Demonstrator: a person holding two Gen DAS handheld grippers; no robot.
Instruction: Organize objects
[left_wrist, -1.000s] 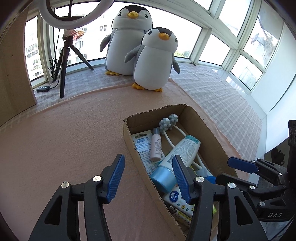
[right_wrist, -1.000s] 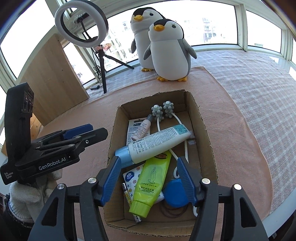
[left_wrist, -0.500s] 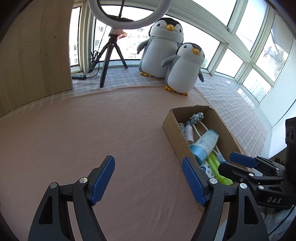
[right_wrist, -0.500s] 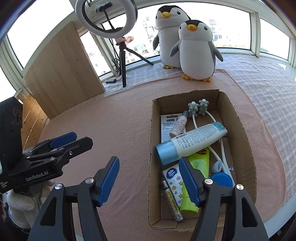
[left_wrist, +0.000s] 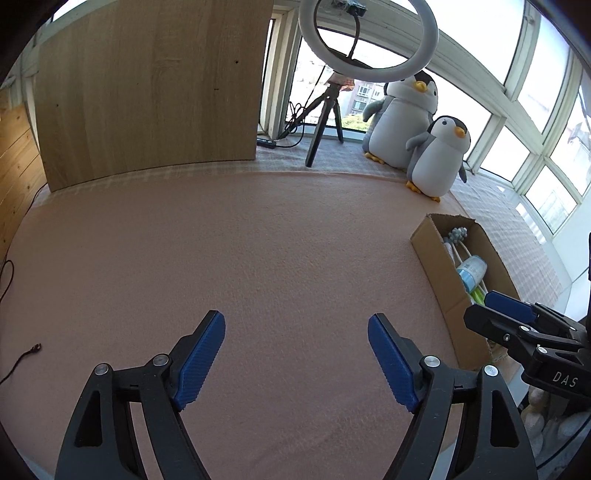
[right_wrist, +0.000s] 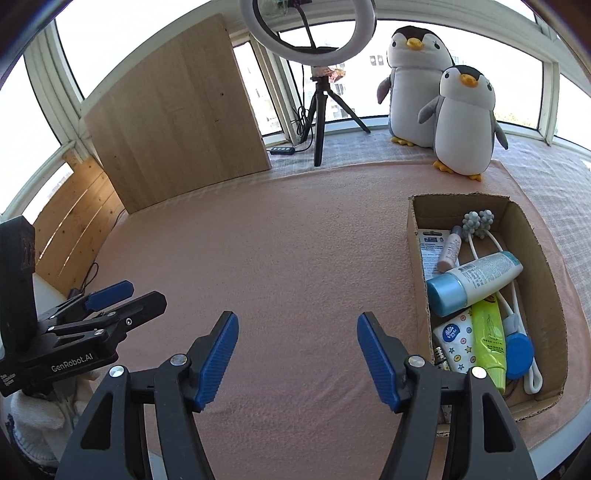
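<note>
I have pulled both tools back and leftward from the cardboard box (right_wrist: 480, 404): a second ago my right tool (right_wrist: 297, 356) hovered over its contents, and now it hangs wide open and empty above bare pink tabletop (right_wrist: 288, 258). My left tool (left_wrist: 295, 363) is equally spread, holding nothing. With everything already boxed, I judge the sorting done. The right view looks down on the blue-capped tube (right_wrist: 474, 278) and green tube (right_wrist: 489, 338); the left shows mostly the box's outer wall.

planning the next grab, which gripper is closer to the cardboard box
Right. The right gripper hangs open just beside the cardboard box; the left gripper, also open, sits farther out over the pink mat.
</note>
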